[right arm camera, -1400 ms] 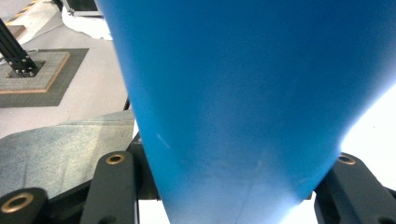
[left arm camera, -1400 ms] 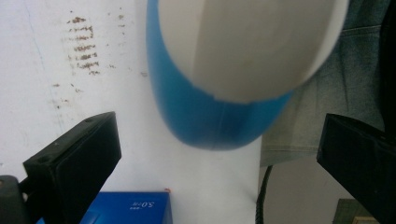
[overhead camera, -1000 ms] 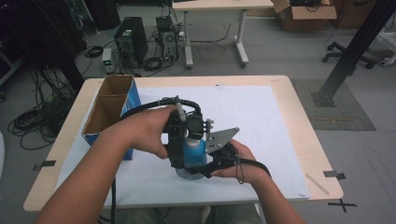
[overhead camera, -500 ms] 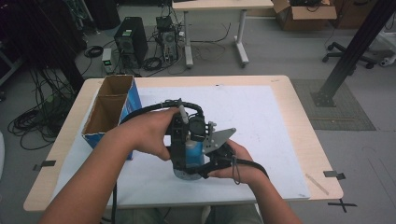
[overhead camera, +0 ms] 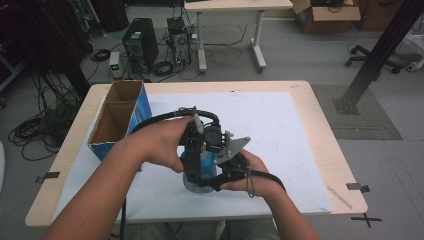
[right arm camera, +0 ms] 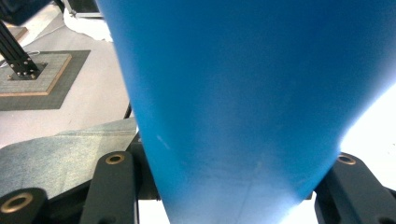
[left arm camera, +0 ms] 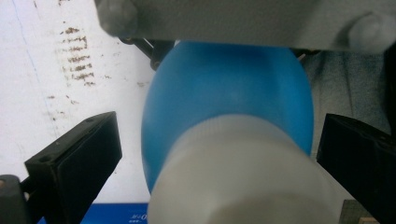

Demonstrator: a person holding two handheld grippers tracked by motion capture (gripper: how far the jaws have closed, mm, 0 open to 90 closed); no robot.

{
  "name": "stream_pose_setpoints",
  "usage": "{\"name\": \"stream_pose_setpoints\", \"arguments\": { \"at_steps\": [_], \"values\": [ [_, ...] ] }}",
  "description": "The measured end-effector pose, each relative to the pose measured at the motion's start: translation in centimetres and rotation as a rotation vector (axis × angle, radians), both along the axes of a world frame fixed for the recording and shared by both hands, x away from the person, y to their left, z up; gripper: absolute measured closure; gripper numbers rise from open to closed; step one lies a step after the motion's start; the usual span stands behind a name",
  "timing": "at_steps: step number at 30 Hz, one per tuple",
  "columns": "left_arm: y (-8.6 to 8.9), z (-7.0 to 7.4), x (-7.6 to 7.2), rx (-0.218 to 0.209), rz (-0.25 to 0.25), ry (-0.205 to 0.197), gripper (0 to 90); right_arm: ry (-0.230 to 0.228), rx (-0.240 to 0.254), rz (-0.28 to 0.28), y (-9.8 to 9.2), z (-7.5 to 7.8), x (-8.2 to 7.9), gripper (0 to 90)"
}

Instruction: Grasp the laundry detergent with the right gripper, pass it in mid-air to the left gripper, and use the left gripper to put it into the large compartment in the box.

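A blue bottle (overhead camera: 199,174) with a white cap (left arm camera: 243,177) stands near the table's front edge on the white sheet (overhead camera: 280,130). My right gripper (overhead camera: 222,167) comes in level from the right and is shut on the bottle's blue body (right arm camera: 233,93), which sits tight between its black jaws. My left gripper (overhead camera: 197,142) points down over the bottle's top. In the left gripper view its two jaws stand open on either side of the cap, with a gap on the left side. A hand holds each gripper.
An open cardboard box with a blue side (overhead camera: 117,117) stands at the table's left, close to the left forearm. The wooden table (overhead camera: 320,115) runs past the sheet on the right. Computers, cables and another table stand on the floor beyond.
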State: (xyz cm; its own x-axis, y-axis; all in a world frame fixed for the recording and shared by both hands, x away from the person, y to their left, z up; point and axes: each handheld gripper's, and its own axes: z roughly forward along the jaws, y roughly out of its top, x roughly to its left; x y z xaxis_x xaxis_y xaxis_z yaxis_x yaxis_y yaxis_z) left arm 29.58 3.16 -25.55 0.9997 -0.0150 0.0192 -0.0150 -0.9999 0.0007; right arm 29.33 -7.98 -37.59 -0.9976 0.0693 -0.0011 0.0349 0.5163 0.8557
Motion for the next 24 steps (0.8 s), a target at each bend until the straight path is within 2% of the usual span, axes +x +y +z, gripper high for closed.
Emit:
{"name": "stream_pose_setpoints", "arguments": {
  "at_steps": [24],
  "values": [
    [0.07, -0.04, -0.08, 0.007, -0.012, -0.008, 13.6, -0.01, 0.01, 0.003, 0.1, 0.09, -0.07, 44.9]
  ]
}}
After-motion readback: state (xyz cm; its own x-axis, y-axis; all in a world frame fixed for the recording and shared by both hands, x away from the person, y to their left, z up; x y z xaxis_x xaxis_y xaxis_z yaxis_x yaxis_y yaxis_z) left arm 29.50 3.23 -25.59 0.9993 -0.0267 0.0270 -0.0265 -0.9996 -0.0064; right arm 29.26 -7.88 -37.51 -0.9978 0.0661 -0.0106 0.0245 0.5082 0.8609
